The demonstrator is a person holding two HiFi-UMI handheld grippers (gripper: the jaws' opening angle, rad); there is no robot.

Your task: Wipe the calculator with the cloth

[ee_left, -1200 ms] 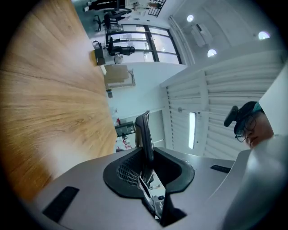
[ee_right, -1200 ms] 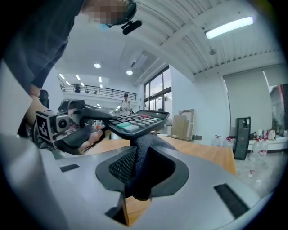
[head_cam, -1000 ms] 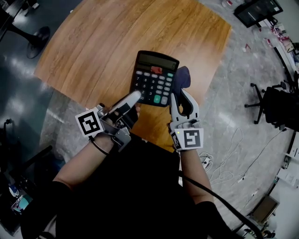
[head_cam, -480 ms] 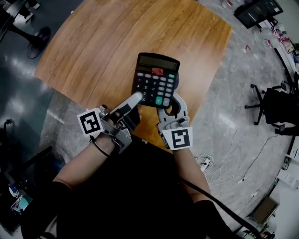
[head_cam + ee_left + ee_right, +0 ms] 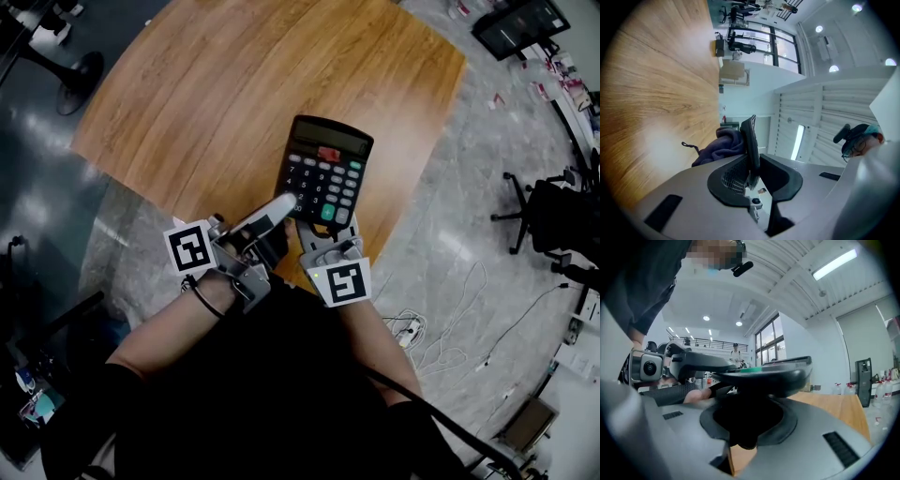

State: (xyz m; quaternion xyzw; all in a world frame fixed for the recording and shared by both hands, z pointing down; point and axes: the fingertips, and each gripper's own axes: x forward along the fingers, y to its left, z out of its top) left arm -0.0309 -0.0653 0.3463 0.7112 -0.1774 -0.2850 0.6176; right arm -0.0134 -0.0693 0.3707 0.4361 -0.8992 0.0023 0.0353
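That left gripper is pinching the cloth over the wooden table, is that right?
Not quite: the left gripper pinches the edge of the calculator, over the wooden table. The cloth only shows beside the calculator, as the left gripper view makes clear.

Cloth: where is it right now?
In the left gripper view the cloth is bunched just left of the calculator's edge, between it and the table. The head view doesn't show it.

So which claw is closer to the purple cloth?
Right. The right claw is clamped on the cloth, holding it beneath the calculator. The left claw grips the calculator's near edge, with the cloth just past it.
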